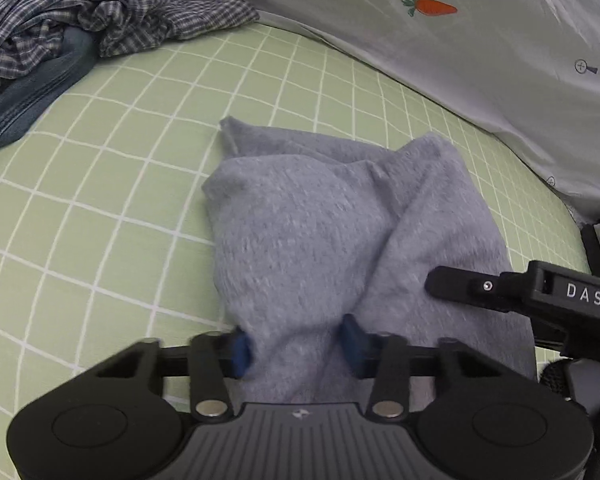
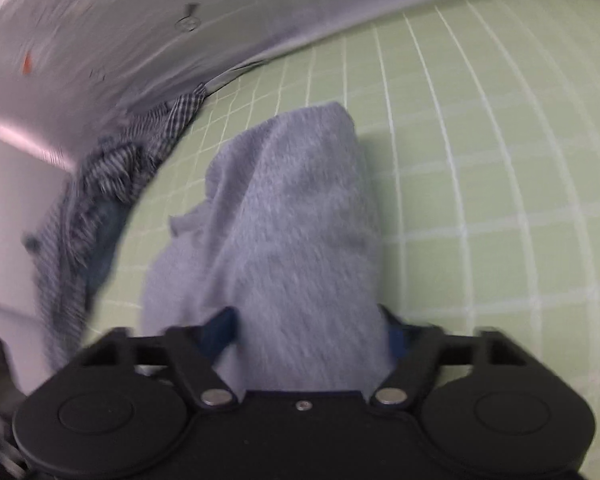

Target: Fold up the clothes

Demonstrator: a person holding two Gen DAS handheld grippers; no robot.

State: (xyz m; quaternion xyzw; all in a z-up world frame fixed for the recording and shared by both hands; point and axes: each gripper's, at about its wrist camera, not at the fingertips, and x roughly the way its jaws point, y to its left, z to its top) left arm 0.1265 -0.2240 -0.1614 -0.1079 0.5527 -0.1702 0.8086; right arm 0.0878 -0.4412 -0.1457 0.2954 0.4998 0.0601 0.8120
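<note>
A grey knit garment (image 1: 320, 232) lies bunched on the green checked bed sheet (image 1: 100, 200). My left gripper (image 1: 296, 344) has its blue pads on both sides of the garment's near end, with cloth bunched between them. My right gripper (image 2: 312, 332) also has grey cloth (image 2: 292, 220) between its blue pads and holds that part raised over the sheet (image 2: 480, 160). The right gripper's black body (image 1: 540, 292) shows at the right of the left wrist view, over the garment's right edge. The right wrist view is blurred.
A crumpled blue plaid shirt (image 1: 80, 12) and a dark blue garment (image 1: 32, 92) lie at the far left of the bed; the plaid pile also shows in the right wrist view (image 2: 112, 176). A pale quilt with carrot prints (image 1: 460, 40) lies along the far side.
</note>
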